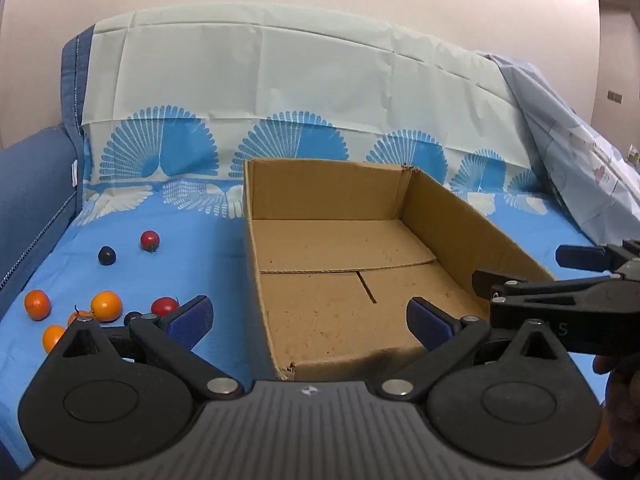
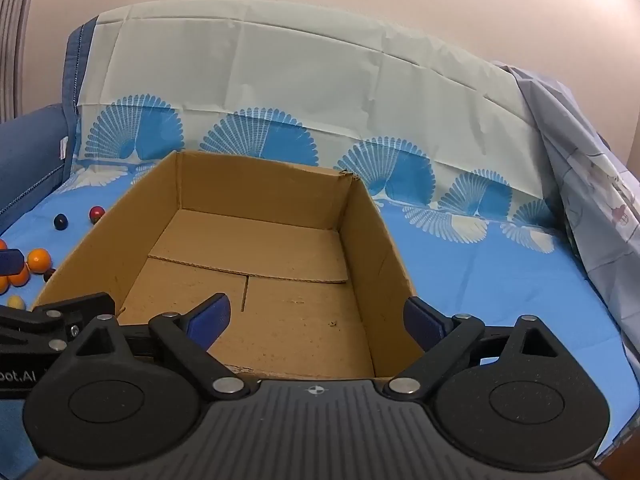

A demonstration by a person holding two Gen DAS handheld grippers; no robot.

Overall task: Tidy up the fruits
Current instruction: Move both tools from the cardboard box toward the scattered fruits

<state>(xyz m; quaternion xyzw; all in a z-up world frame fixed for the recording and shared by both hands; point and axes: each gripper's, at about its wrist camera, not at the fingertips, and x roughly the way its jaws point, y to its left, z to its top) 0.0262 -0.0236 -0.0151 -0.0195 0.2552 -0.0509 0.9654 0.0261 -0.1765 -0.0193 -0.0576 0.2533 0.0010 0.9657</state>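
Facing the cardboard box (image 1: 344, 280), I hold both grippers' jaws apart, empty. Its left wall separates the oranges (image 1: 106, 306) and tomatoes (image 1: 150, 240) from my right gripper (image 2: 316, 320); my left gripper (image 1: 308, 320) straddles that wall.

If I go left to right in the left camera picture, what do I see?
Blue armrest → far-left orange → dark plum → red tomato → cardboard box → right tool.
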